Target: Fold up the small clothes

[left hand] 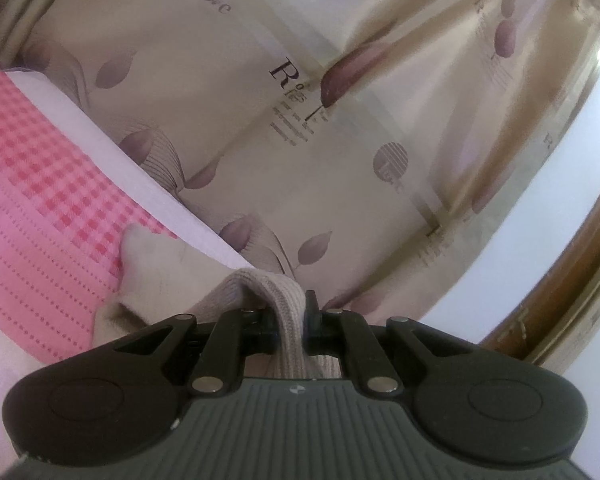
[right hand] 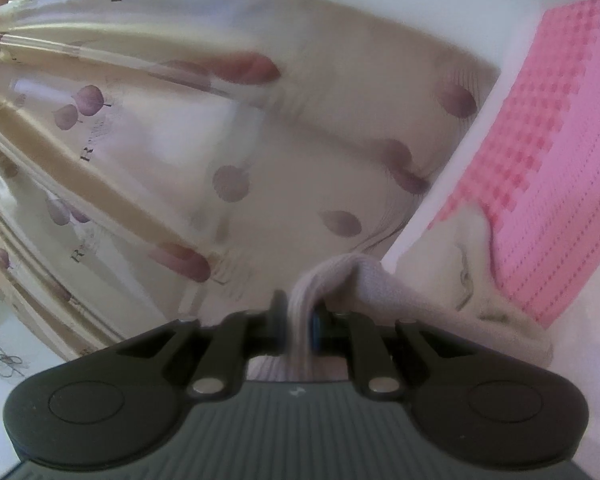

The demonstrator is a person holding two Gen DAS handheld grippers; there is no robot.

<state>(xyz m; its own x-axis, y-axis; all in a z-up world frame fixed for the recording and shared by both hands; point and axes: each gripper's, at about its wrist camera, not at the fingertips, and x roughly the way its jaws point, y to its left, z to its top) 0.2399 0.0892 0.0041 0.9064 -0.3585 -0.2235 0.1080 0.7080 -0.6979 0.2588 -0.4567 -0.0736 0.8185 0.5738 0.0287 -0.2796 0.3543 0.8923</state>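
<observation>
Now, left grip: my left gripper (left hand: 290, 322) is pinched nearly closed on a ribbed beige hem (left hand: 278, 300), which loops up over the fingertips and hangs back through them.
Right grip: my right gripper (right hand: 298, 320) is likewise almost fully closed on the same kind of ribbed edge (right hand: 332, 276).
Garment: the small cream garment (left hand: 140, 280) trails off to the left of the left gripper and to the right of the right one, so it spans between them.
Why held so: I judge each gripper has a corner of one edge, keeping it taut to carry over for a fold.
Surface: a pink checked cover (left hand: 40, 184) lies under the cloth, left of the left gripper; its white border (left hand: 112, 160) runs ahead.
Room: a leaf-print curtain (left hand: 240, 100) fills the view ahead of both grippers, with a wooden frame (left hand: 560, 288) to the left gripper's right.
Sharpness: the right view is blurred.
</observation>
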